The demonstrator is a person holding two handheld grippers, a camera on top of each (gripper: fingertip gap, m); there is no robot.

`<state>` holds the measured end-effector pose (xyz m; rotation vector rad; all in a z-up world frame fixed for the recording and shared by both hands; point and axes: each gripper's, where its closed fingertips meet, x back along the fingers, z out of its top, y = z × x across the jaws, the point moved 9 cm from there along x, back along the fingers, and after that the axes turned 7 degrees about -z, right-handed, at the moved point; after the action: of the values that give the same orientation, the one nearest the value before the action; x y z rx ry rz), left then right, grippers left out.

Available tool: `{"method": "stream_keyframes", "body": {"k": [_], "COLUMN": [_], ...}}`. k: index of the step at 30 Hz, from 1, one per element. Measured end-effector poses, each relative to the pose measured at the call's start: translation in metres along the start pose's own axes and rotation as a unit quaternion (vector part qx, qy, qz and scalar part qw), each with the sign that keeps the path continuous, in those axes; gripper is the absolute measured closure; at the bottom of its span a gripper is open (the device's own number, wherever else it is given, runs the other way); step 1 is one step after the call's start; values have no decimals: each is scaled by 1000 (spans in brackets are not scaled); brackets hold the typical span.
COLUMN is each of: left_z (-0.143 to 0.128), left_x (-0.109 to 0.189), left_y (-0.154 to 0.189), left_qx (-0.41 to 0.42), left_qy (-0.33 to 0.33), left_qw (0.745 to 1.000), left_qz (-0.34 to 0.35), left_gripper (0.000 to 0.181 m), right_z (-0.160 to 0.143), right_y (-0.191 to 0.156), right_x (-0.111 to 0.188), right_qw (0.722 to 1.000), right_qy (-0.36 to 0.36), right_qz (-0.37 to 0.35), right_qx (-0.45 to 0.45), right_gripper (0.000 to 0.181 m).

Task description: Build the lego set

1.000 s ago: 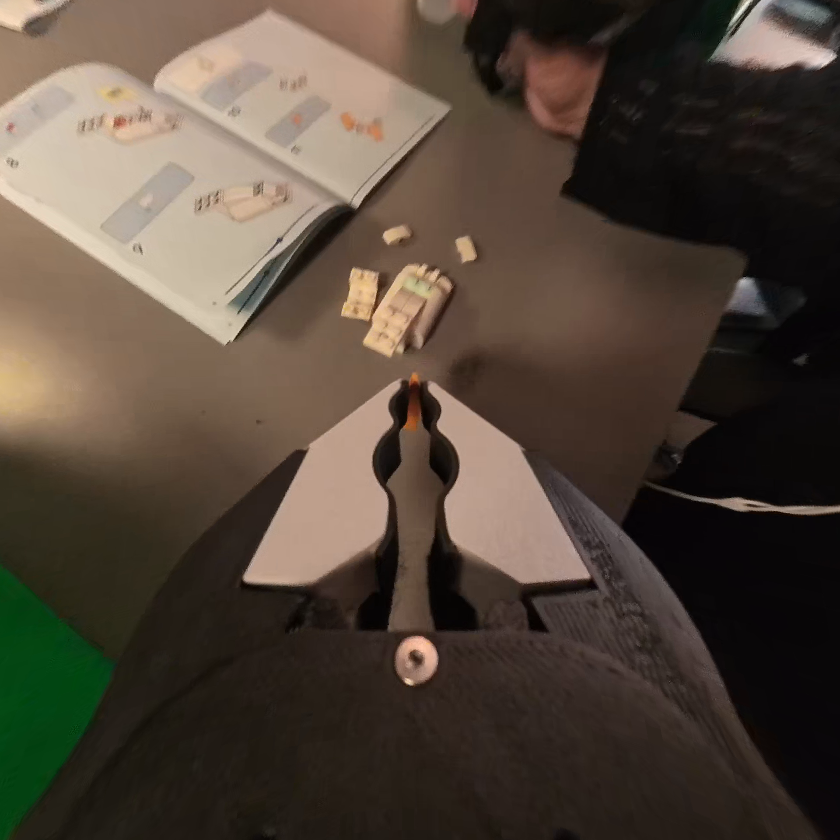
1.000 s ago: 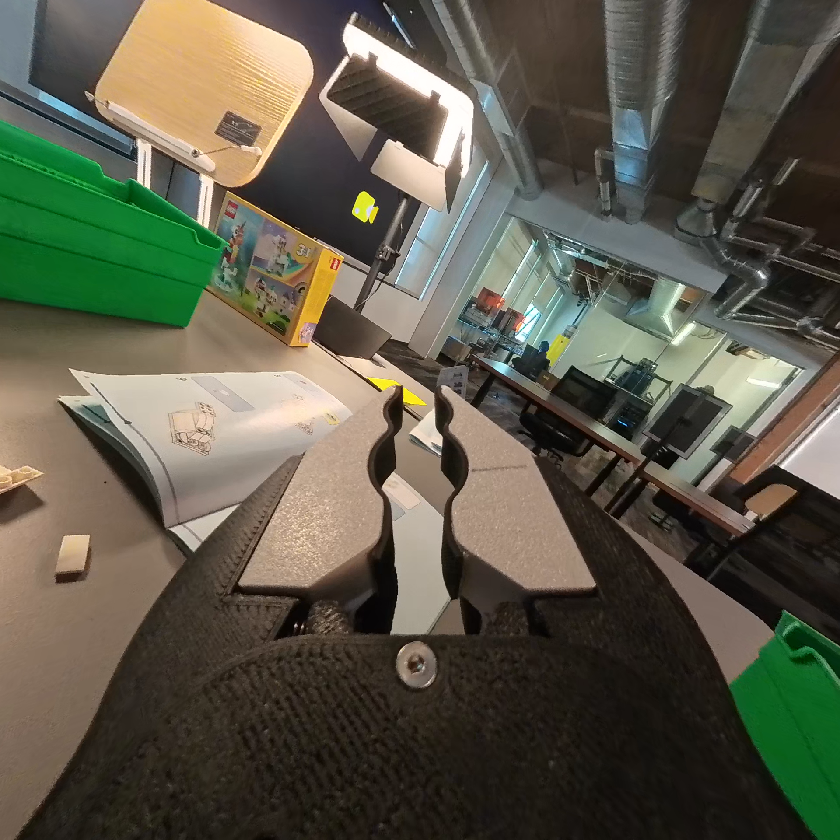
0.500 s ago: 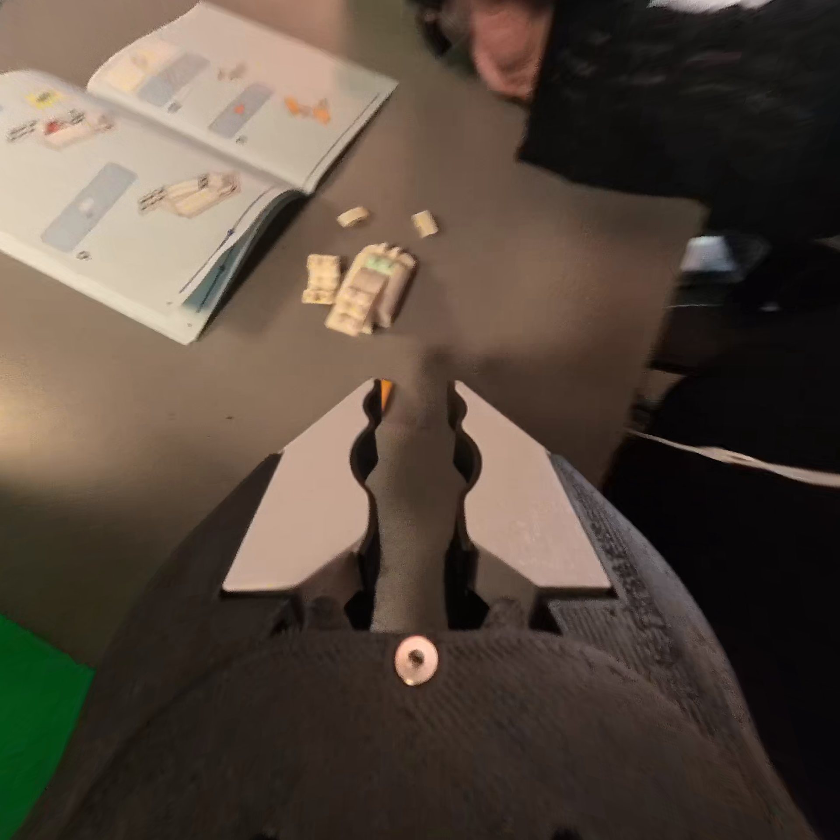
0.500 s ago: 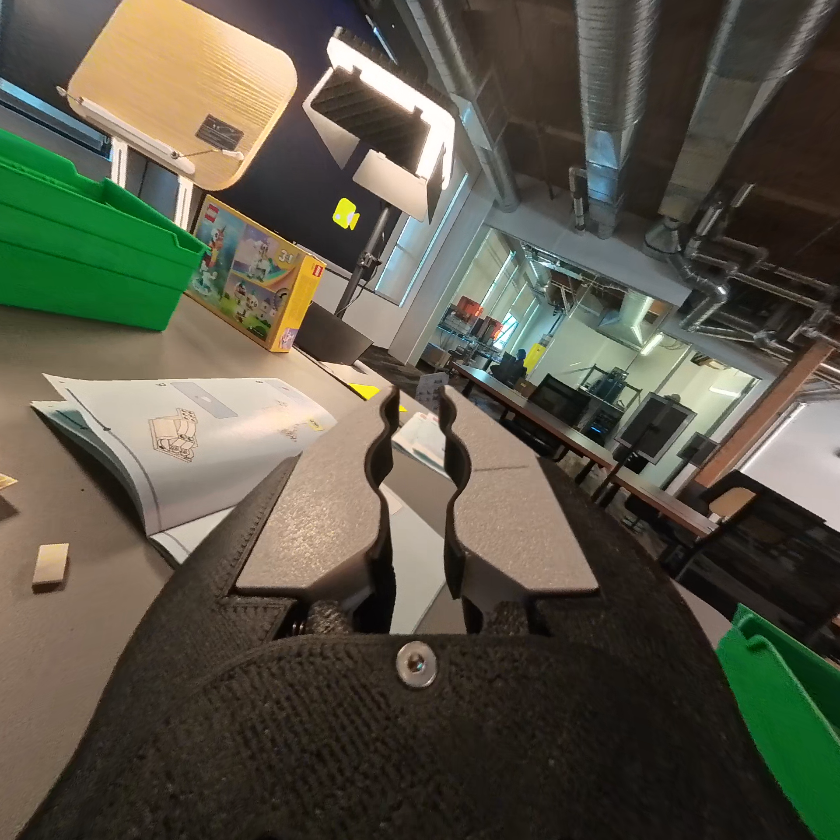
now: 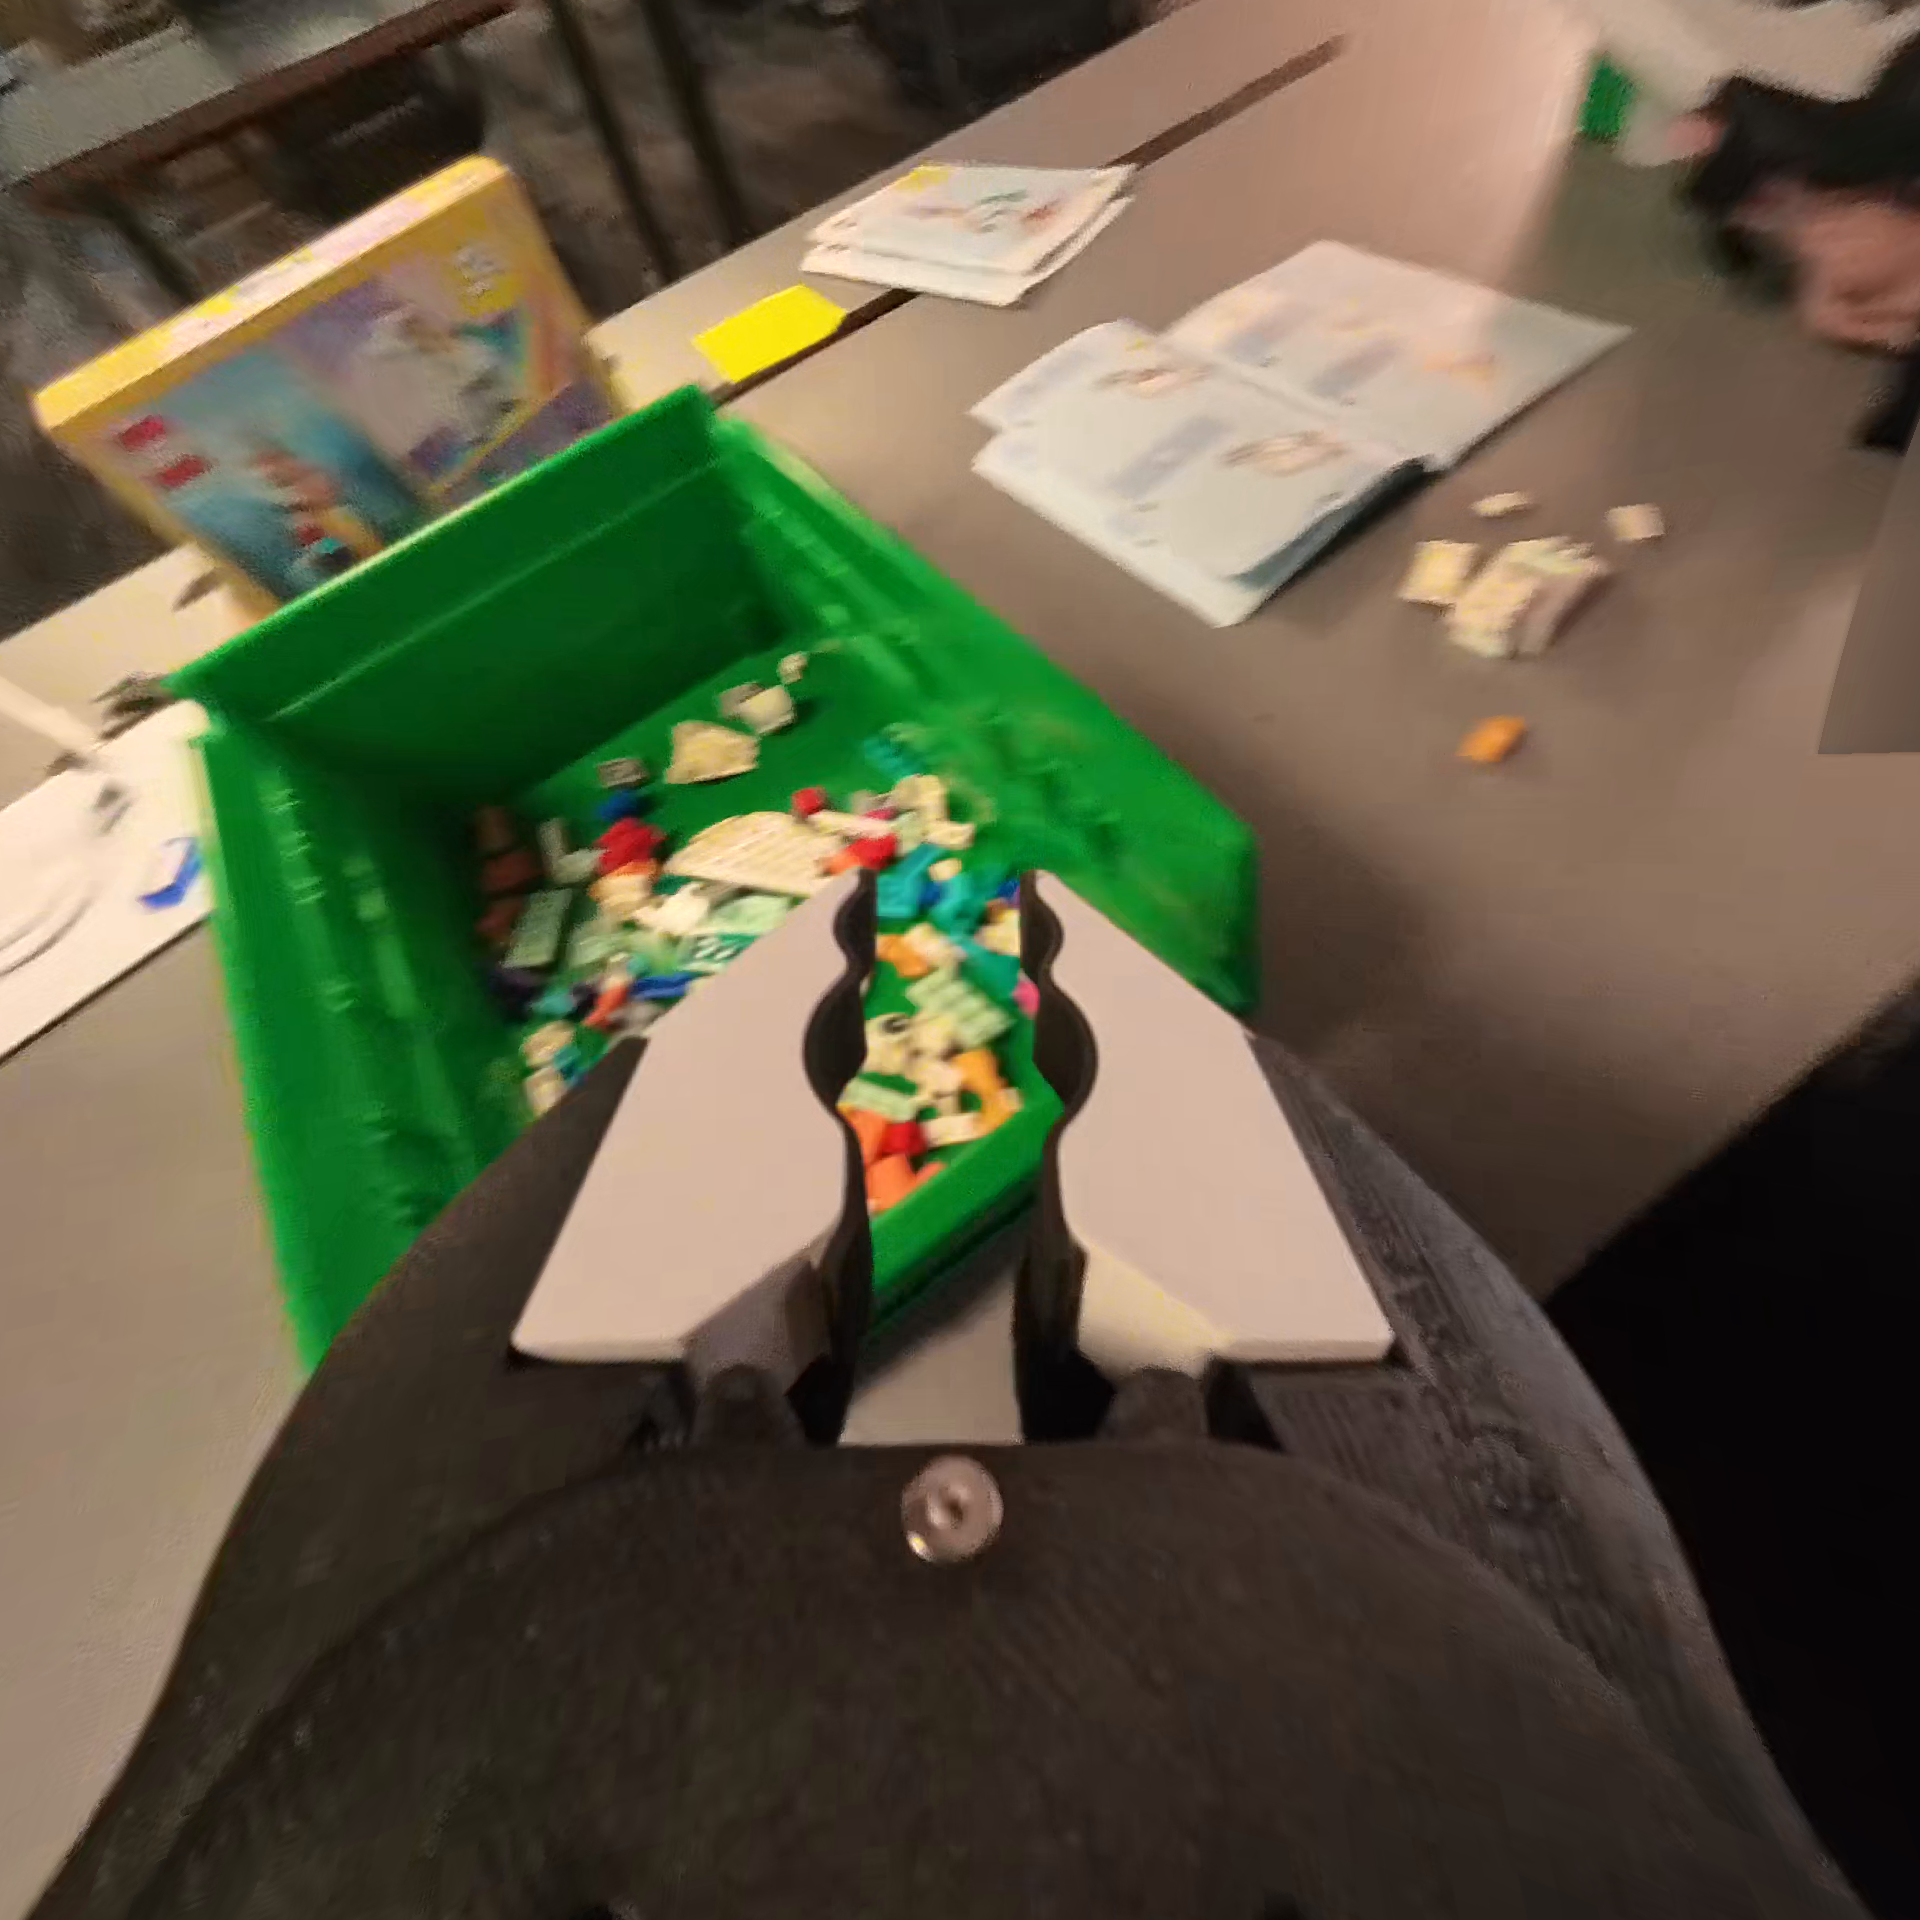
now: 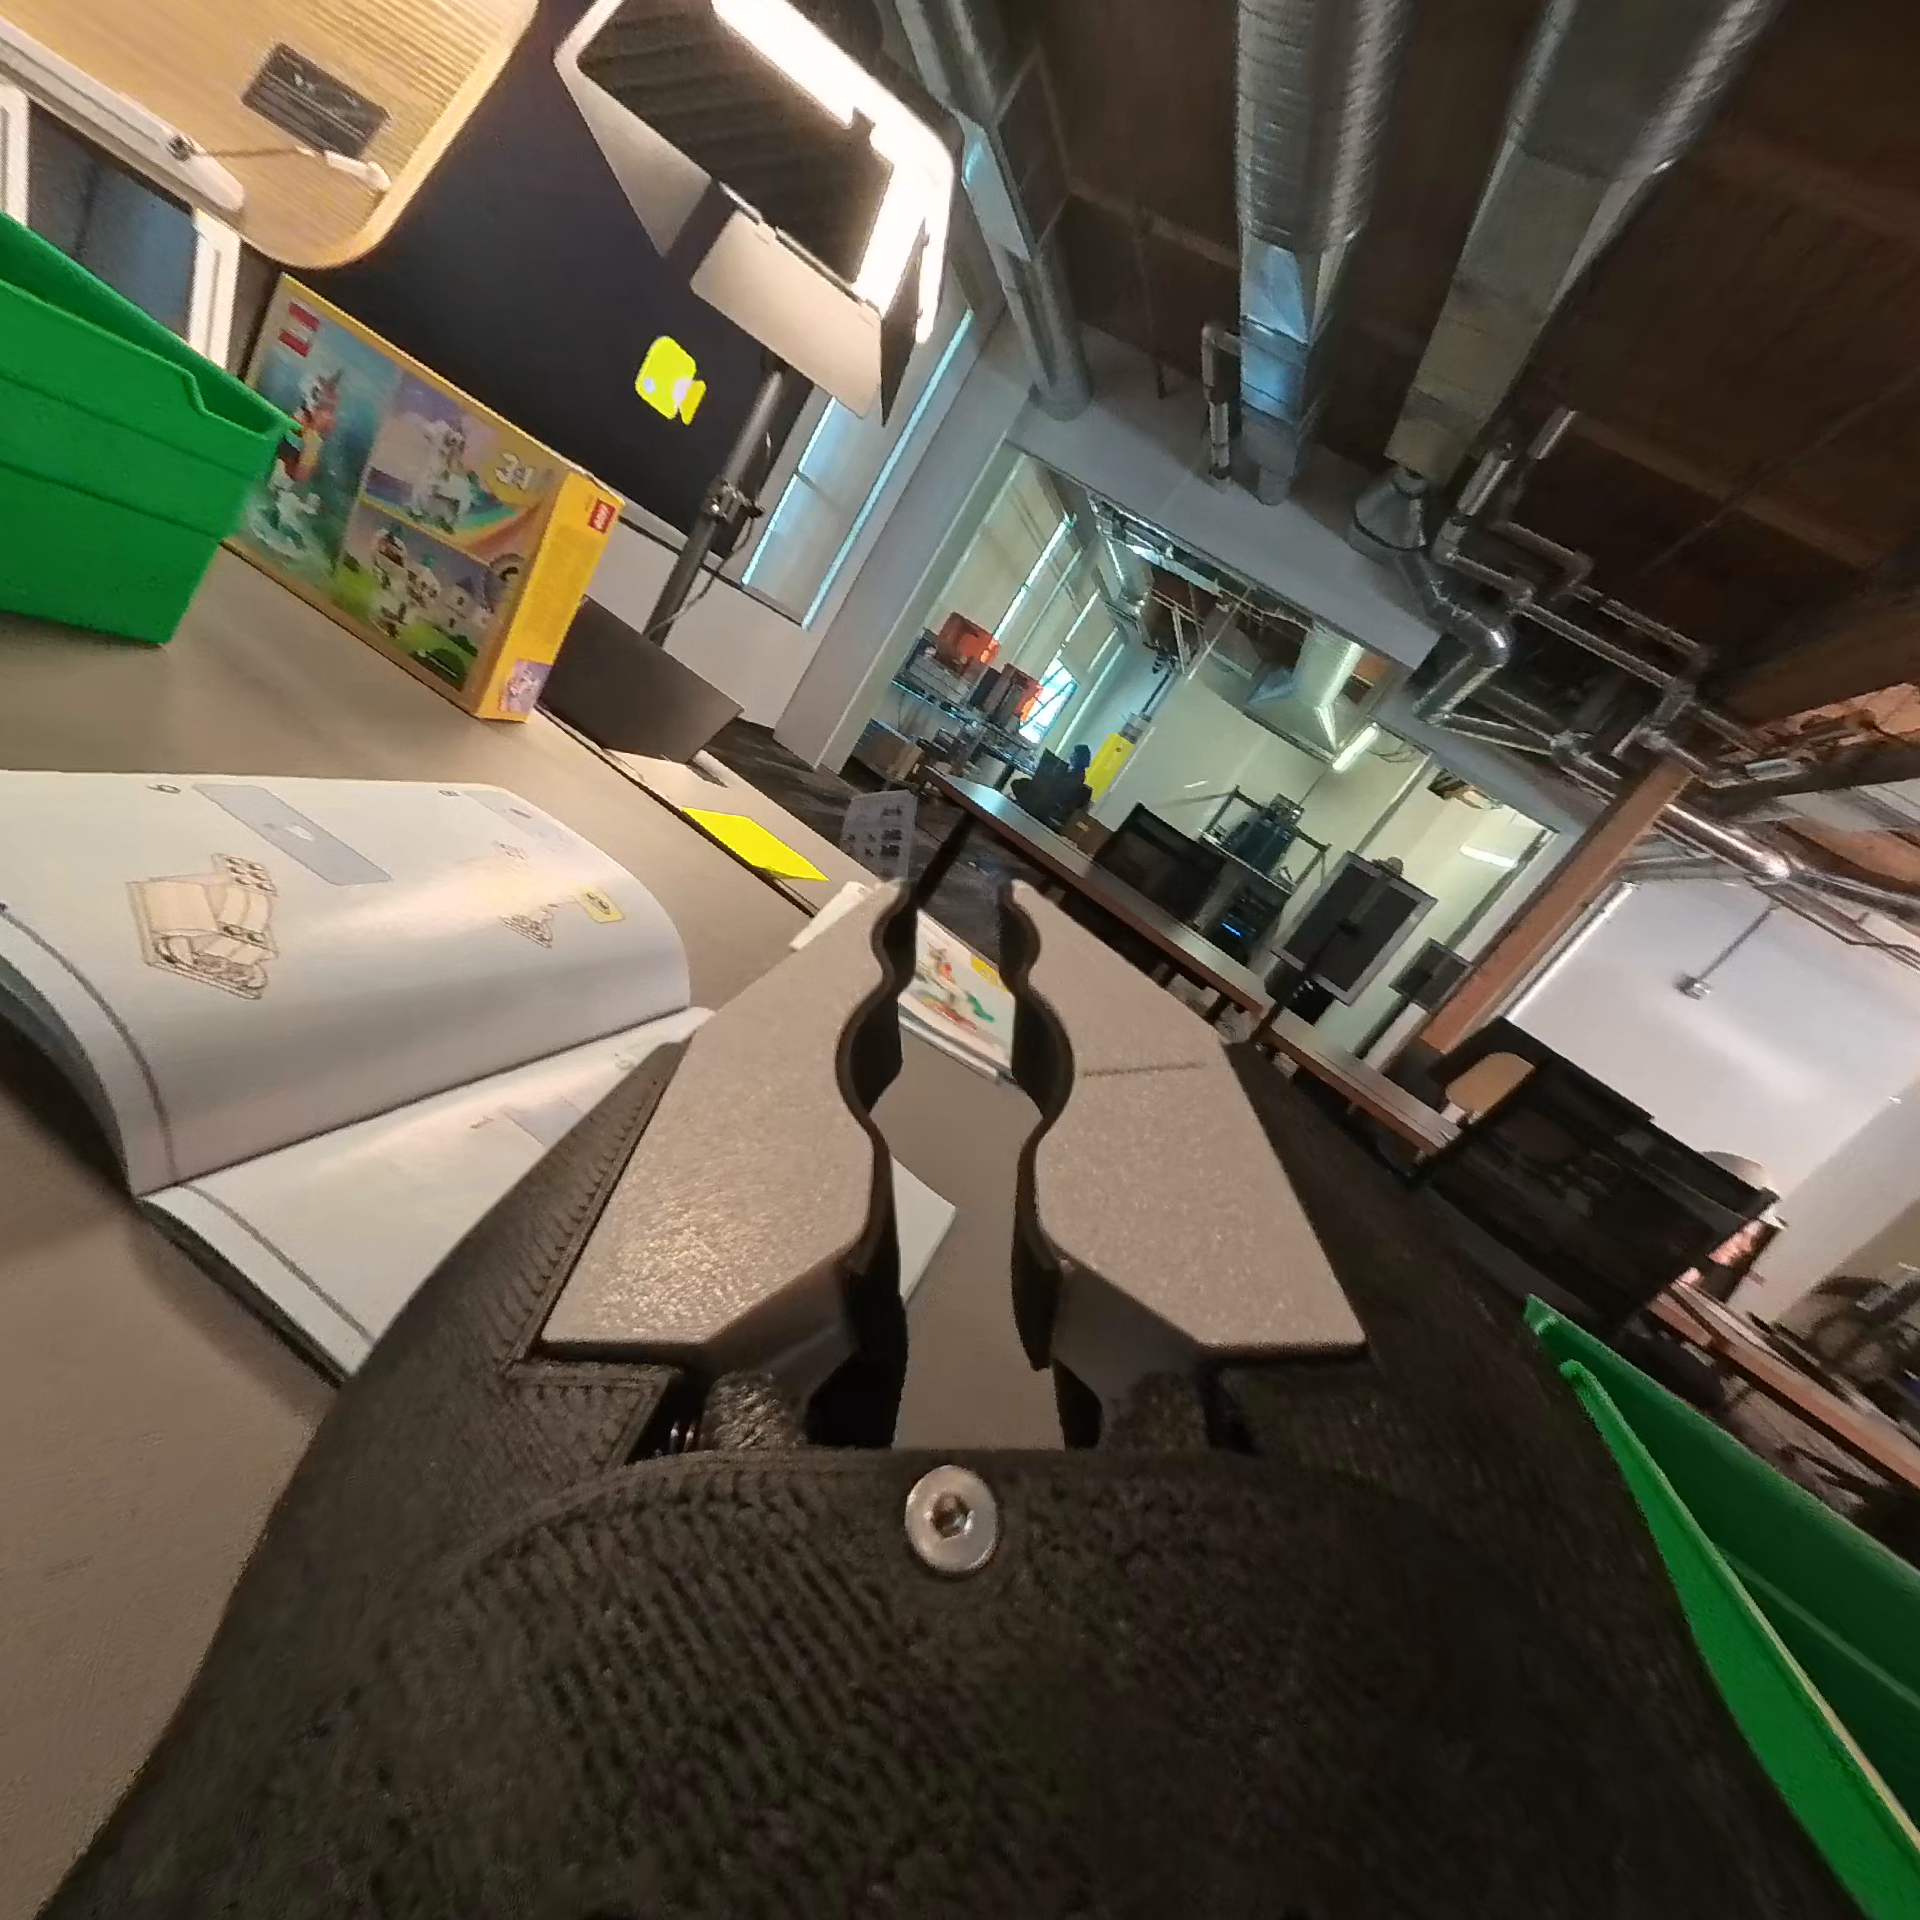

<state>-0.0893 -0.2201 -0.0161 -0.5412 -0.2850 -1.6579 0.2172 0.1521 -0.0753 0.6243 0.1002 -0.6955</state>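
Observation:
My left gripper (image 5: pixel 943 883) is open and empty above a green bin (image 5: pixel 436 644) holding several loose coloured bricks (image 5: pixel 748 914). A small orange brick (image 5: pixel 1491 740) lies on the grey table to the right. Farther right sits a cream part-built assembly (image 5: pixel 1519 592) with small cream pieces beside it, next to the open instruction booklet (image 5: pixel 1278 416). My right gripper (image 6: pixel 954 899) is open and empty, low over the table, pointing across the room. The booklet (image 6: pixel 312 935) lies just left of it.
The yellow set box (image 5: pixel 312 405) stands behind the bin; it also shows in the right wrist view (image 6: pixel 416 520). More booklets (image 5: pixel 966 229) and a yellow note (image 5: pixel 769 327) lie farther back. A second green bin edge (image 6: pixel 1766 1579) is at right. A person's hand (image 5: pixel 1860 281) is at the far right. My right fingertips sit around 40 centimeters from my left ones. The cream part-built assembly (image 5: pixel 1519 592) sits 20 centimeters or so from the ends of my right fingers.
My left gripper opened, let go of the orange brick, which now lies on the table, and swung left over the green bin. My right gripper opened wider and moved closer to the booklet.

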Motion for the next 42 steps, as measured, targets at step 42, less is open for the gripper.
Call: {"method": "stream_keyframes", "body": {"k": [42], "left_z": [33], "left_x": [-131], "left_y": [-144], "left_qx": [146], "left_qy": [-298], "left_qw": [942], "left_qz": [-47], "left_gripper": [169], "right_z": [-2], "right_y": [-7], "right_x": [-3], "right_qw": [1000], "right_qy": [-1], "right_qz": [28], "right_qx": [4], "right_gripper": [169]}}
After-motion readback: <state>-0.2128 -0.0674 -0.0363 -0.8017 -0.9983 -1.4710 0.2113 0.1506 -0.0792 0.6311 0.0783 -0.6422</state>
